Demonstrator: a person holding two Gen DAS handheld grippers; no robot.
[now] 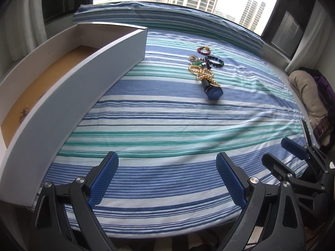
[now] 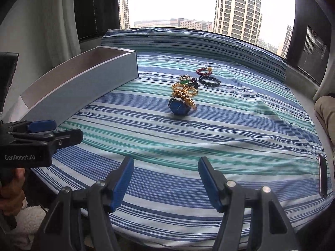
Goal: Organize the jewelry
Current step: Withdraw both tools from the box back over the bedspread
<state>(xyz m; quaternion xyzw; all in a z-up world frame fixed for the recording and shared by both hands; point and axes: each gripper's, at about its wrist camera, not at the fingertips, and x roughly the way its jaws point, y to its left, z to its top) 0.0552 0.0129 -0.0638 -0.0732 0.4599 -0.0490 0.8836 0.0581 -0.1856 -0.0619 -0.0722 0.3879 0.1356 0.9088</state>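
Striped cloth [image 1: 159,113] beside drawer wall [image 1: 83,83]

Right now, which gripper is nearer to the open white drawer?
Left. The left gripper hovers over the striped cloth's near edge right beside the drawer; the right gripper is farther out, on the left gripper's other side. Both are open and empty.

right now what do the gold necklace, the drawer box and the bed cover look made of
Gold necklace: small round beads with a shiny metallic gleam, likely metal or gold-tone plastic. Drawer box: flat matte white walls and a brown base, seemingly painted board. Bed cover: soft woven fabric, by its wrinkles and printed stripes.
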